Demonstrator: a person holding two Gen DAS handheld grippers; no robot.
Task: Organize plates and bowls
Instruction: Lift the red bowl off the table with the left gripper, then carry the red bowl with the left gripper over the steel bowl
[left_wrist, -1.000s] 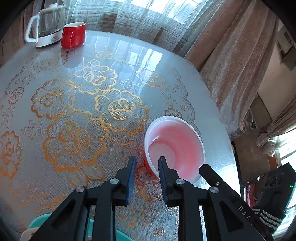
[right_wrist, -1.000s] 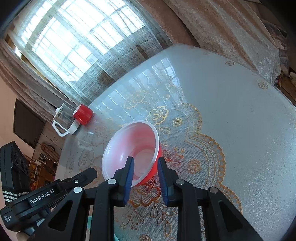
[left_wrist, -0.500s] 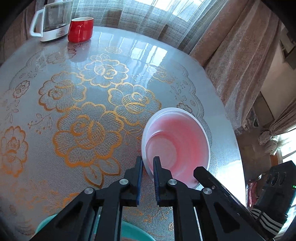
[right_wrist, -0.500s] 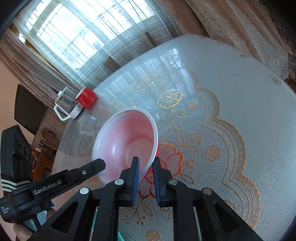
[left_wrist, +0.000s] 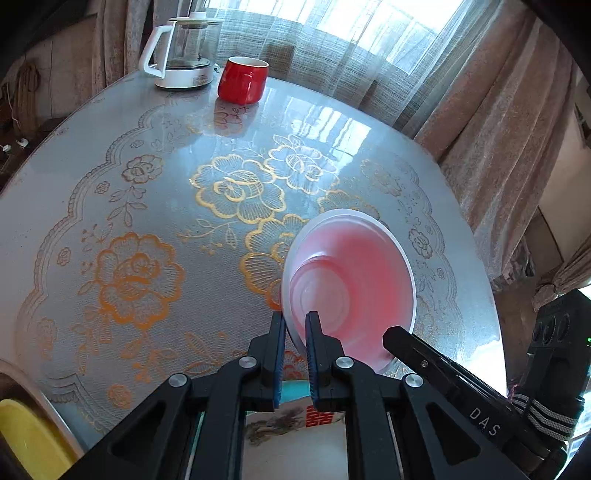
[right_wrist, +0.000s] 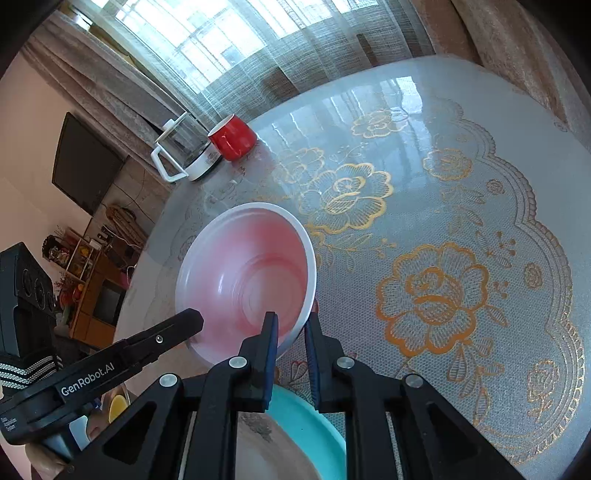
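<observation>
Pink-inside bowl (left_wrist: 351, 291) with a white rim is pinched on opposite rim edges by the left gripper (left_wrist: 295, 328) and right gripper (right_wrist: 291, 328), tilted over the lace-covered table (left_wrist: 147, 206). "DAS" and "GenRobot.AI" show on the tools. At 6 o'clock, a teal plate (right_wrist: 314, 424) is mostly hidden, red writing unreadable. Red mug (left_wrist: 242, 85) sits around 11.

round table (left_wrist: 110, 155) with gold floral lace cover, sheer-curtained window (right_wrist: 229, 33) admitting daylight, beige drapes (left_wrist: 498, 122), wall-mounted dark television (right_wrist: 85, 162), wooden shelving (right_wrist: 92, 280)
</observation>
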